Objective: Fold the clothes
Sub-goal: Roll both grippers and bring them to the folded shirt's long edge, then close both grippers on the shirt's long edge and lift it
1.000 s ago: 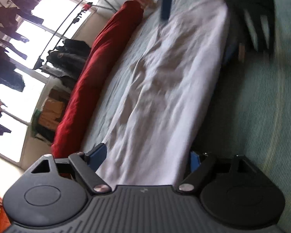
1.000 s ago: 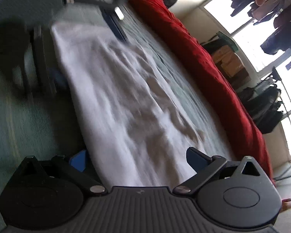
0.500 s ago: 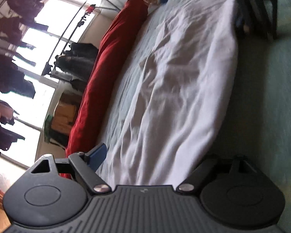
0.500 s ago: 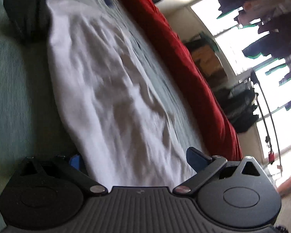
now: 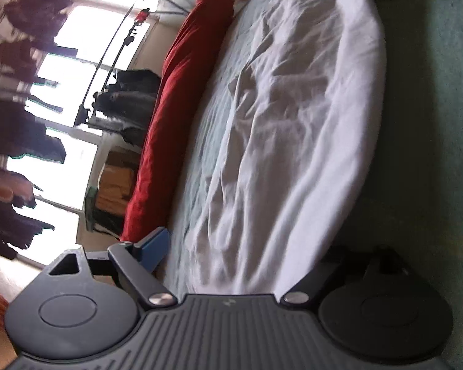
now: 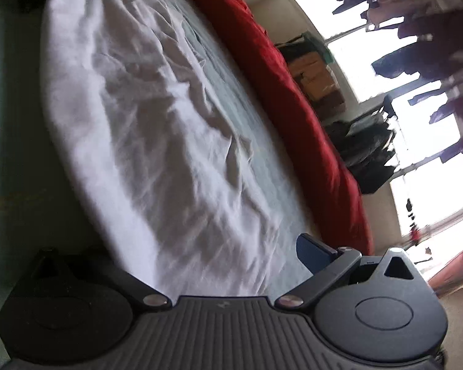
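A white garment (image 5: 296, 129) lies spread on a pale green bed cover (image 5: 432, 123), a long, rumpled strip with its long axis running straight away from each camera toward the far end of the bed. In the left wrist view its near end sits between the fingers of the left gripper (image 5: 240, 265); the jaws stand wide, one blue pad (image 5: 154, 248) clear of the cloth on the window side, the other finger hidden under the fabric's edge, so the pads do not press on it. In the right wrist view the right gripper (image 6: 213, 265) brackets the opposite end in like manner, jaws wide, its blue pad (image 6: 313, 251) beside the cloth. A red blanket roll (image 6: 296, 108) runs parallel to the garment along the window side, beyond it hanging dark clothes (image 5: 21, 129)
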Tool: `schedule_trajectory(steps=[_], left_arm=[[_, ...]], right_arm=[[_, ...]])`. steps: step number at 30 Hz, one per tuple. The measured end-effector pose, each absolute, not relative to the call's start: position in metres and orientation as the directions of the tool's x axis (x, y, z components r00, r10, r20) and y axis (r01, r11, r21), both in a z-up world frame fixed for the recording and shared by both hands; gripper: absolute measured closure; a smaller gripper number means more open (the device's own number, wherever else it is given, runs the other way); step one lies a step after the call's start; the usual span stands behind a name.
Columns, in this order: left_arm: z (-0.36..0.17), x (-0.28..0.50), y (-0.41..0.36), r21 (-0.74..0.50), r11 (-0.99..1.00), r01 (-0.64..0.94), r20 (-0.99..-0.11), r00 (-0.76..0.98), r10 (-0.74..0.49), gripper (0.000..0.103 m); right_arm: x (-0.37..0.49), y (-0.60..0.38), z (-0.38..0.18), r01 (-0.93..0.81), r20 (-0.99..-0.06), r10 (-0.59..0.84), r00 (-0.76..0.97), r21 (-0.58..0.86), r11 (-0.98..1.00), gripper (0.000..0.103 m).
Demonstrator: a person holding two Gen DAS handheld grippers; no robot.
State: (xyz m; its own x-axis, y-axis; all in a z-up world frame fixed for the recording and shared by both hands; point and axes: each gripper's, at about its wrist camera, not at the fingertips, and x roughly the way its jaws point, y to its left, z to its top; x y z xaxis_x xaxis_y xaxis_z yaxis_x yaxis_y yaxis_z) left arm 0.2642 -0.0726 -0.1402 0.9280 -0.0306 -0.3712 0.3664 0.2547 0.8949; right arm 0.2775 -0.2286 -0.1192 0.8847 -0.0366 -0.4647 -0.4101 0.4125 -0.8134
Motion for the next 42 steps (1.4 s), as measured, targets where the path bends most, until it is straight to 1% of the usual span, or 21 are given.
schedule_trajectory(steps=[2,5,8,12,13,15,16,17,18,19,20,21,23,27,30,33,38,42], left_arm=[[-0.143,0.266,-0.077,0.905,0.226,0.361,-0.363,0.931,-0.035,0.018],[-0.145,0.265,-0.075,0.903,0.241,0.355,-0.358,0.933,-0.031,0.019],[-0.148,0.268,-0.076,0.903,0.240,0.357,-0.363,0.932,-0.023,0.020],[-0.149,0.273,-0.081,0.904,0.203,0.376,-0.381,0.924,-0.016,0.020],[-0.150,0.274,-0.081,0.902,0.198,0.383,-0.388,0.922,-0.014,0.023],[-0.152,0.272,-0.082,0.896,0.196,0.399,-0.404,0.915,-0.015,0.035],[-0.155,0.268,-0.081,0.891,0.195,0.409,-0.414,0.910,-0.017,0.053],[-0.160,0.265,-0.082,0.887,0.185,0.423,-0.426,0.904,-0.024,0.077],[-0.166,0.262,-0.083,0.883,0.175,0.436,-0.438,0.898,-0.030,0.091],[-0.174,0.258,-0.084,0.891,0.161,0.425,-0.426,0.904,-0.030,0.103],[-0.181,0.255,-0.085,0.899,0.147,0.413,-0.413,0.910,-0.030,0.103],[-0.181,0.255,-0.085,0.900,0.157,0.407,-0.408,0.913,-0.027,0.103],[-0.177,0.259,-0.083,0.887,0.177,0.426,-0.427,0.903,-0.034,0.103],[-0.175,0.263,-0.083,0.884,0.174,0.433,-0.435,0.900,-0.029,0.103],[-0.176,0.260,-0.083,0.883,0.193,0.428,-0.431,0.902,-0.030,0.103],[-0.173,0.262,-0.083,0.880,0.192,0.434,-0.437,0.899,-0.032,0.103],[-0.163,0.267,-0.082,0.872,0.172,0.458,-0.459,0.888,-0.033,0.102],[-0.155,0.265,-0.082,0.876,0.167,0.452,-0.454,0.891,-0.032,0.102]], right_arm=[[0.279,-0.220,-0.125,-0.399,-0.445,-0.040,0.895,-0.837,0.375,0.000],[0.277,-0.219,-0.128,-0.386,-0.428,-0.042,0.903,-0.849,0.361,0.000],[0.276,-0.219,-0.132,-0.372,-0.416,-0.045,0.908,-0.852,0.370,0.004],[0.281,-0.215,-0.134,-0.395,-0.435,-0.051,0.899,-0.855,0.338,0.003],[0.282,-0.215,-0.134,-0.403,-0.443,-0.052,0.895,-0.853,0.333,0.003],[0.282,-0.213,-0.134,-0.410,-0.452,-0.061,0.890,-0.852,0.325,0.005],[0.279,-0.212,-0.135,-0.412,-0.453,-0.061,0.890,-0.854,0.318,0.010],[0.275,-0.210,-0.138,-0.420,-0.459,-0.057,0.887,-0.852,0.314,0.015],[0.271,-0.209,-0.140,-0.430,-0.466,-0.052,0.883,-0.848,0.310,0.030],[0.265,-0.208,-0.145,-0.444,-0.479,-0.042,0.877,-0.841,0.310,0.053],[0.259,-0.206,-0.151,-0.454,-0.487,-0.036,0.873,-0.837,0.305,0.072],[0.253,-0.203,-0.161,-0.456,-0.486,-0.037,0.873,-0.842,0.289,0.095],[0.246,-0.198,-0.174,-0.413,-0.442,-0.055,0.896,-0.870,0.269,0.095],[0.257,-0.202,-0.161,-0.467,-0.512,-0.044,0.858,-0.813,0.347,0.095],[0.253,-0.200,-0.165,-0.445,-0.488,-0.058,0.871,-0.834,0.327,0.095],[0.252,-0.203,-0.164,-0.429,-0.474,-0.055,0.879,-0.834,0.348,0.095],[0.254,-0.202,-0.155,-0.467,-0.508,-0.062,0.859,-0.828,0.310,0.097],[0.255,-0.200,-0.146,-0.506,-0.542,-0.063,0.838,-0.816,0.280,0.098]])
